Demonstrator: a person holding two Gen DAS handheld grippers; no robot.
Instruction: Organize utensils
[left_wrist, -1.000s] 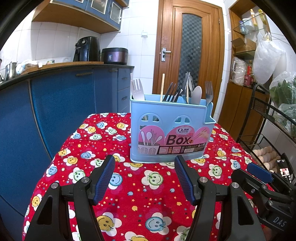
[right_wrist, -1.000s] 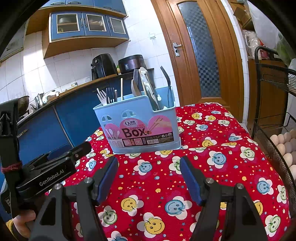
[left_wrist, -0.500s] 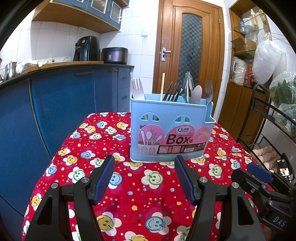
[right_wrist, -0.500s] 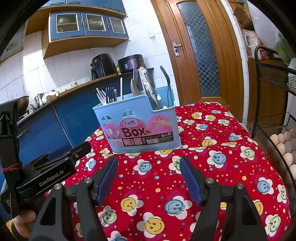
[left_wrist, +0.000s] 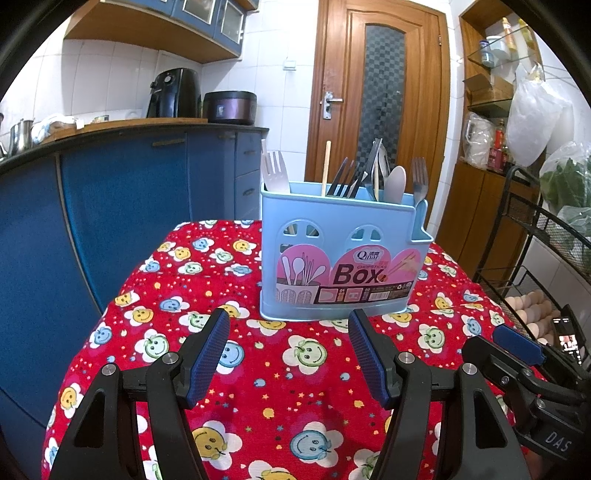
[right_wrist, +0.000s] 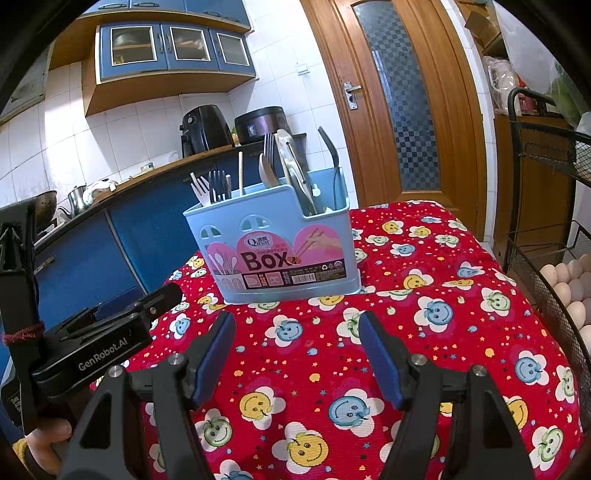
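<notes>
**Utensil box ahead, both jaws empty**

I see the blue utensil holder (left_wrist: 343, 258), labelled "Chopsticks Box", upright on the red smiley-print tabletop (left_wrist: 258, 369), holding forks, spoons and chopsticks. My left hand-held gripper (left_wrist: 288, 354) and right hand-held gripper (right_wrist: 297, 354) gape wide, empty; "GenRobot.AI" marks the left.

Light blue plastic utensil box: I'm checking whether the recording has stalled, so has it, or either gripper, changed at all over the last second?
Nothing visibly changed. The light blue plastic utensil box stands on the red smiley-print tablecloth with its cutlery as before, and the left gripper and right gripper still hover open and empty in front of it.
</notes>
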